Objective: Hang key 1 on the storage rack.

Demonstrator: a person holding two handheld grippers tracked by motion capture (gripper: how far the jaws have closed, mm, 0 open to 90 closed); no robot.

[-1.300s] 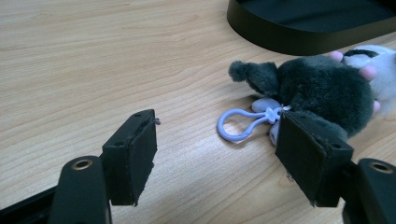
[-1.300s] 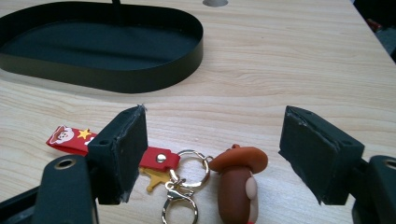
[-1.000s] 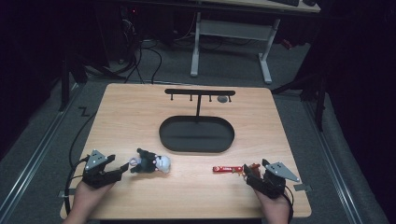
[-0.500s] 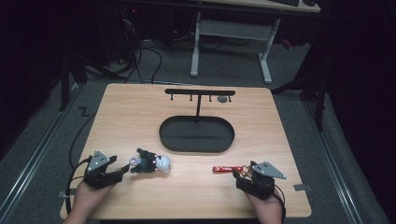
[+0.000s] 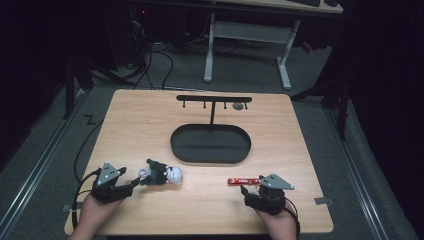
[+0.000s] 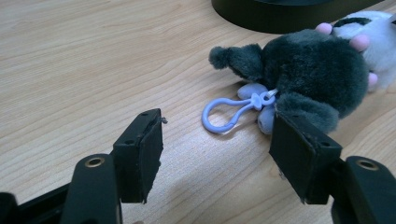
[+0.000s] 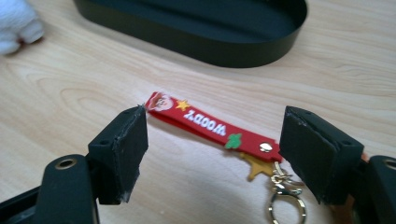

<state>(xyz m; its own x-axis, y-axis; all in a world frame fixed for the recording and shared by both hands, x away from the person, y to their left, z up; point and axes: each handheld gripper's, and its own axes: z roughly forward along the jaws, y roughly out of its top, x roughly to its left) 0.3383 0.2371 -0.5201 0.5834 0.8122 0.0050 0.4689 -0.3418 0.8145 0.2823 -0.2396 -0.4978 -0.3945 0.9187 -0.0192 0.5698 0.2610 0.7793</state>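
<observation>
A dark grey and white plush toy [image 5: 162, 174] with a lilac clip [image 6: 224, 114] lies on the wooden table at the front left. My left gripper [image 5: 134, 182] rests just left of it, open; in the left gripper view [image 6: 219, 128] the clip loop lies a little ahead of the jaws and the plush [image 6: 313, 70] sits by the right jaw. A red key strap [image 5: 242, 180] with a gold ring [image 7: 285, 205] lies at the front right. My right gripper [image 5: 247, 189] is open at its right end; the strap [image 7: 205, 123] stretches across the gap, untouched by the pads.
A black oval tray [image 5: 210, 143] sits mid-table, its wall [image 7: 196, 35] just beyond the strap. Behind it stands a black hook rack [image 5: 214, 99] with a small grey object [image 5: 238, 106] beside it. The table's front edge runs close under both hands.
The right gripper has slid left along the table's front toward the red strap, still open. The left gripper and the plush toy have stayed put.
</observation>
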